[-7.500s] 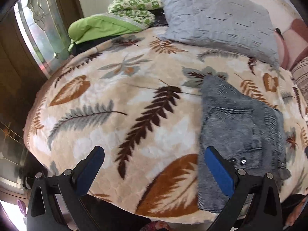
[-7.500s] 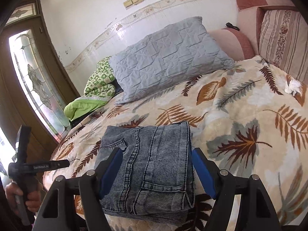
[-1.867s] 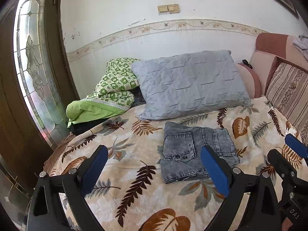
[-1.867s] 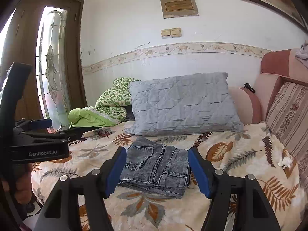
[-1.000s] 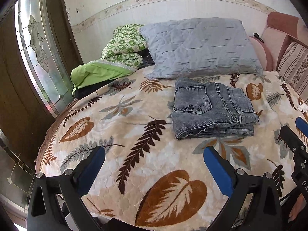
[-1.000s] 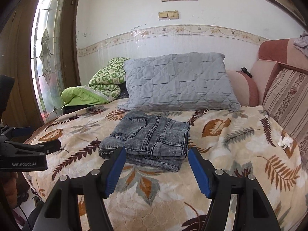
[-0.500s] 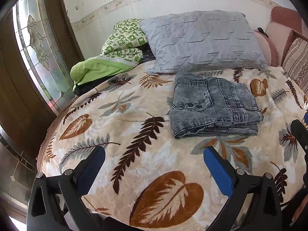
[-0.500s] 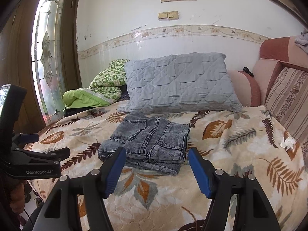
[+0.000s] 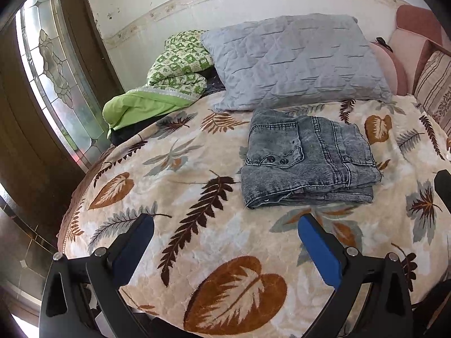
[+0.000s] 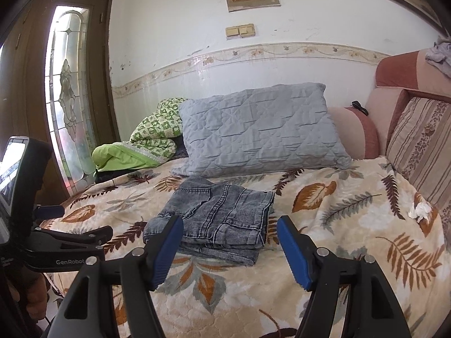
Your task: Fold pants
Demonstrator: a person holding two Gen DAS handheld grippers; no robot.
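The grey denim pants [image 9: 307, 160] lie folded at mid-frame on the leaf-print bed [image 9: 197, 239], both the left gripper [image 9: 225, 242] and right gripper [image 10: 229, 249] spread empty short of them, so folding looks finished, needing only withdrawal.

The folded pants [image 9: 307, 163] lie on the blanket [image 9: 197, 253] near the middle of the bed, just before the pillow [image 9: 296, 62] at the wall-side edge. Left of the pillow, toward the door-side corner, a bundled quilt [image 9: 169, 81] rests. A striped cushion [image 10: 422, 143] stands along the bed's right edge, a crumpled tissue [image 10: 420, 210] before it.
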